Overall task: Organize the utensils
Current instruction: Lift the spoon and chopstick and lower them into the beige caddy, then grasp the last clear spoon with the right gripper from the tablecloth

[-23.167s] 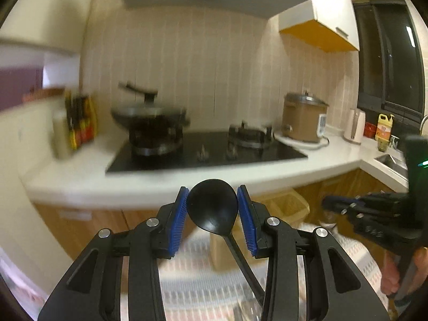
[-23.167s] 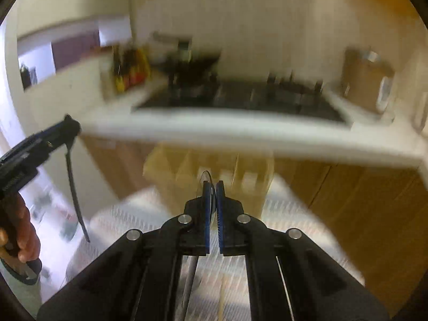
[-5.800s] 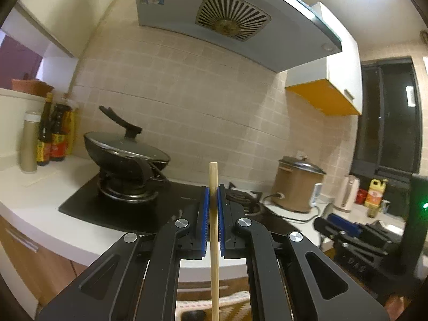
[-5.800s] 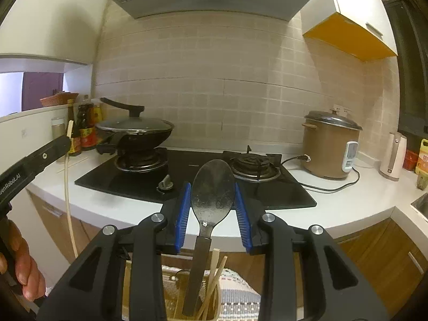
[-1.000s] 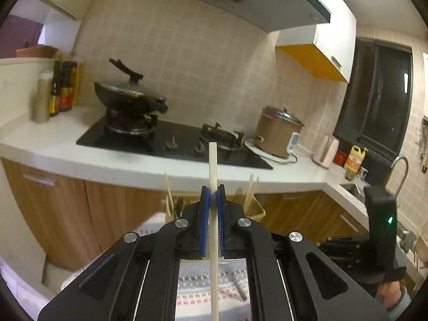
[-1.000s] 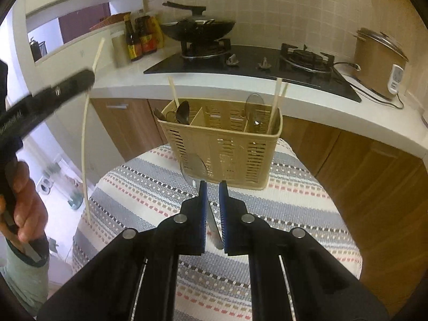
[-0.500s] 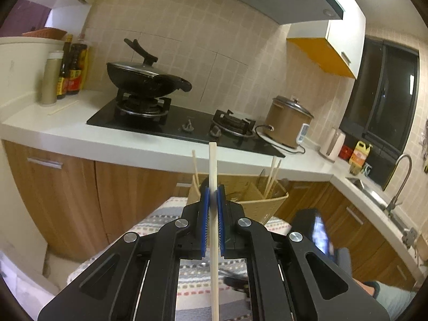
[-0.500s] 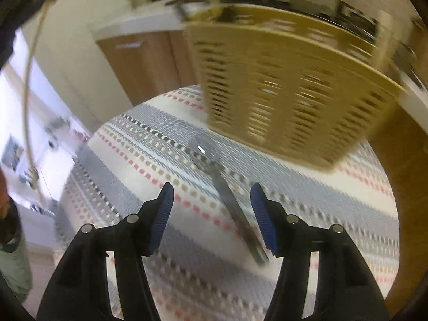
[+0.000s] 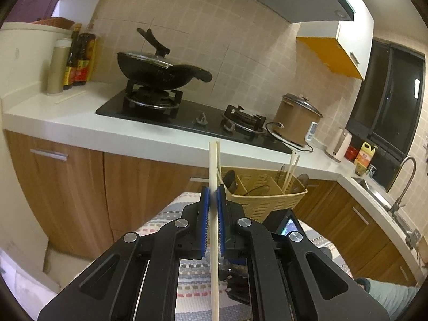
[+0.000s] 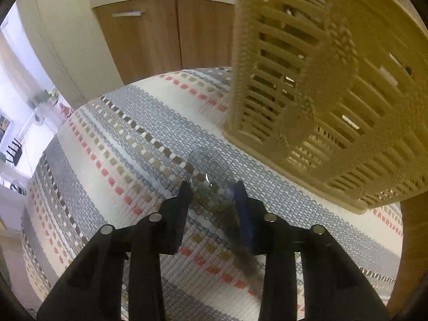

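The metal spoon (image 10: 211, 179) lies flat on the striped cloth (image 10: 128, 133) of the surface, just in front of the tan slotted utensil basket (image 10: 321, 85), its bowl between the two pads of the right tongs (image 10: 212, 195), whose jaws are closing around it; the blur hides whether the pads already press on it. Behind the spoon, the basket already holds a good share of the load: in the left wrist view a dark spoon (image 9: 230, 179) stands in its near-left compartment, a pair of chopsticks (image 9: 291, 172) leans in a compartment toward its right end, and another dark utensil head shows beside them. Nearer than the basket, the left tongs (image 9: 213, 214) are clamped on a single pale chopstick (image 9: 213, 187), held upright and not yet dropped in. So the sorting looks mostly done, with the spoon and this chopstick left to file into the basket.
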`<control>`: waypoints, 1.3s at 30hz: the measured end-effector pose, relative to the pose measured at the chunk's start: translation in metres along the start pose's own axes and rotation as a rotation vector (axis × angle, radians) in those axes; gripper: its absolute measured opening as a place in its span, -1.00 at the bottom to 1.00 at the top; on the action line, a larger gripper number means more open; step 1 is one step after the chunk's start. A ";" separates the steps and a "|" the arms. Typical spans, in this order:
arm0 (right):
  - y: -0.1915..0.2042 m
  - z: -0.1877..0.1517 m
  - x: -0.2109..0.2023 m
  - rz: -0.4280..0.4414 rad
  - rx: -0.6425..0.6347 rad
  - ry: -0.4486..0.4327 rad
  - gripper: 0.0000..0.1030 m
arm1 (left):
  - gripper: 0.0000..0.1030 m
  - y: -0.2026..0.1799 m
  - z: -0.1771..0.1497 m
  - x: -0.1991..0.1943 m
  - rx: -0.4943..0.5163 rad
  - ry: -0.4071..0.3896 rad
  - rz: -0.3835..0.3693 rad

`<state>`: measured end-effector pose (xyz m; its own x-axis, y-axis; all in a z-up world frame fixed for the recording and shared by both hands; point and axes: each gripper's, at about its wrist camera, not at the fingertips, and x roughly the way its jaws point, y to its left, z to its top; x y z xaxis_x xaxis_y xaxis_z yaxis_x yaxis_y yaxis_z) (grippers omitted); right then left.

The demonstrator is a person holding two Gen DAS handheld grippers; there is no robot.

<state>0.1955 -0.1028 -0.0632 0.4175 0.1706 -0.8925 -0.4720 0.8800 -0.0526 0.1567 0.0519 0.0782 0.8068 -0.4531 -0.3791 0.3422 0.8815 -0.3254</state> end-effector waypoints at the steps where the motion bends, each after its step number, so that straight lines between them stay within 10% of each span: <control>1: 0.000 -0.002 -0.002 0.005 0.004 -0.001 -0.47 | -0.92 -0.001 0.000 0.001 0.002 0.001 0.001; 13: -0.046 -0.028 -0.144 0.063 0.145 -0.284 -0.49 | -0.92 -0.034 0.027 -0.010 0.027 -0.131 -0.044; 15: -0.055 -0.028 -0.168 0.073 0.162 -0.328 -0.91 | -0.92 -0.039 0.037 -0.016 0.016 -0.173 -0.068; 19: -0.083 -0.018 -0.203 0.049 0.206 -0.412 -0.91 | -0.92 -0.053 0.057 -0.016 0.031 -0.244 -0.086; 24: -0.099 -0.032 -0.187 0.131 0.233 -0.341 -0.80 | -0.92 -0.053 0.059 -0.005 0.019 -0.222 -0.100; 28: -0.103 -0.054 -0.138 0.159 0.296 -0.227 0.10 | -0.92 -0.046 0.052 -0.001 0.024 -0.197 -0.093; 39: -0.059 -0.081 -0.079 0.193 0.078 0.027 0.12 | -0.92 -0.044 0.034 0.006 0.059 -0.134 -0.089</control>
<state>0.1277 -0.2045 -0.0255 0.3038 0.3281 -0.8944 -0.4793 0.8640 0.1542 0.1630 0.0151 0.1192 0.8278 -0.5111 -0.2314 0.4391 0.8469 -0.2999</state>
